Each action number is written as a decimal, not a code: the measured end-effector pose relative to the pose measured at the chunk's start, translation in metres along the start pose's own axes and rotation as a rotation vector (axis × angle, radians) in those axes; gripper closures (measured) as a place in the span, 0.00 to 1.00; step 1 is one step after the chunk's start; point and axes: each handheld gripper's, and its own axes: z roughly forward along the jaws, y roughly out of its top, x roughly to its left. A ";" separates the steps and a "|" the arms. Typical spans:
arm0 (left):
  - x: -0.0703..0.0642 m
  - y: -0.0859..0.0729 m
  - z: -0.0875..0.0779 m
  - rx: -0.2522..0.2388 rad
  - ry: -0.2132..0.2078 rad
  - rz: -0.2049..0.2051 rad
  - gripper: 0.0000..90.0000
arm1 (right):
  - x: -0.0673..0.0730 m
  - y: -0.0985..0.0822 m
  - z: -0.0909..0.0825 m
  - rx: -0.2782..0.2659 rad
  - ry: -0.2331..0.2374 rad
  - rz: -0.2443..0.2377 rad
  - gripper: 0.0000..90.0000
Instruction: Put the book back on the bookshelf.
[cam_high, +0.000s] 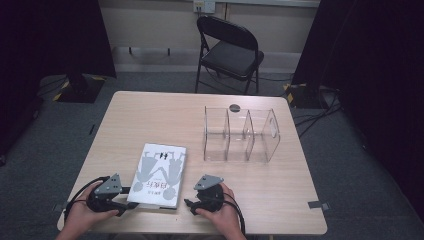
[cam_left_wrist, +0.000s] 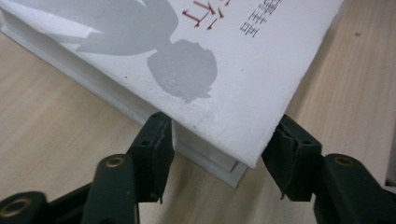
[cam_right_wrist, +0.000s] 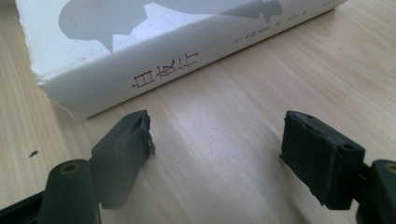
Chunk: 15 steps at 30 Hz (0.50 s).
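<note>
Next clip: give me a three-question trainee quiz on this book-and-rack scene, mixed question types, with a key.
1. True or false: the book stands upright inside the clear rack.
2. Which tongs have a corner of the book between their jaws? A) left tongs B) right tongs
3. What stands on the floor beyond the far edge of the table?

Key:
1. False: it lies flat on the table, to the left of the rack.
2. A: its corner sits between the jaws; the right tongs are open over bare wood beside the spine.
3. A black folding chair.
</note>
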 end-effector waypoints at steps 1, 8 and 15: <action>0.000 0.001 -0.002 -0.008 -0.001 -0.001 0.52 | 0.001 0.000 0.000 0.002 -0.003 0.004 0.26; 0.000 0.006 -0.005 -0.022 -0.015 -0.008 0.52 | 0.000 0.000 0.000 -0.018 0.001 -0.006 0.26; -0.004 0.016 0.000 -0.049 -0.011 -0.024 0.53 | -0.001 0.001 -0.002 -0.027 0.003 -0.014 0.27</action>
